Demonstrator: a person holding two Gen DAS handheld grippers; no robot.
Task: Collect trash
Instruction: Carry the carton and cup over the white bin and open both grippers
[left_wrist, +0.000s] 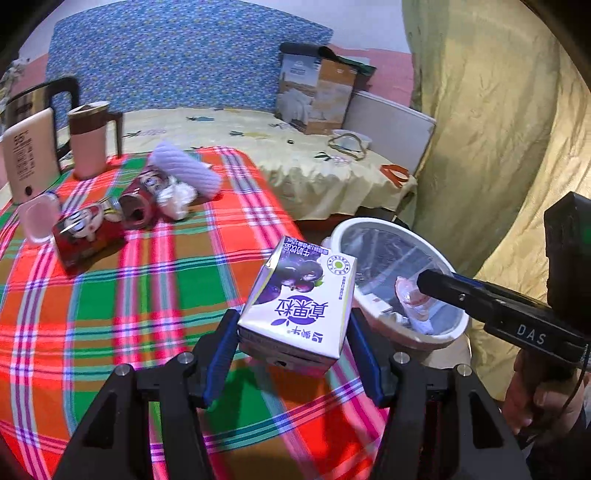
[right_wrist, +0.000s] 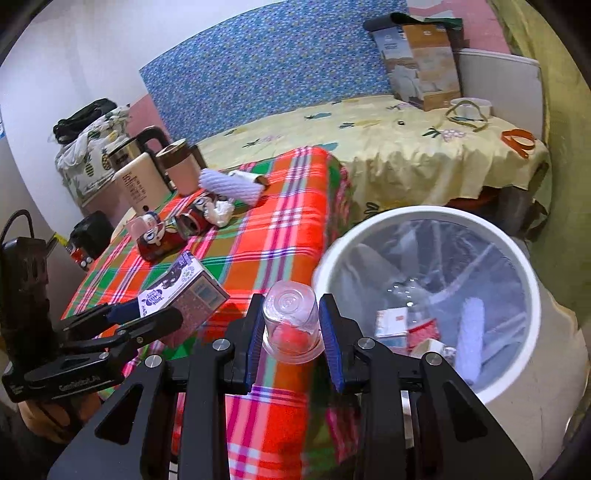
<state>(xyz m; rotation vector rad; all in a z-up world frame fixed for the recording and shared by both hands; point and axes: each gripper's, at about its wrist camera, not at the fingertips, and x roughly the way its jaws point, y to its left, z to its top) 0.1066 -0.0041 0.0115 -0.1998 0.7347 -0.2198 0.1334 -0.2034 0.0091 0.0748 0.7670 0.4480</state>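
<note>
1. A bright checked cloth (right_wrist: 280, 236) covered the table.
2. A pink mug (left_wrist: 90, 142) with a brown lid stood at the far end of it.
3. A shiny kettle (right_wrist: 129, 147) stood behind the mug.
4. A yellow sheet (right_wrist: 388, 147) lay over the bed.
5. A cardboard box (left_wrist: 314, 92) sat on the bed by a blue patterned board (left_wrist: 177, 55).

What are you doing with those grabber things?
A person is clearing trash off the table with a gripper in each hand. The left gripper is shut on a milk carton, and the right gripper is shut on a clear plastic cup. Both are near the white bin beside the table, which already has some trash inside. Cans and a crumpled tissue are on the table.
</note>
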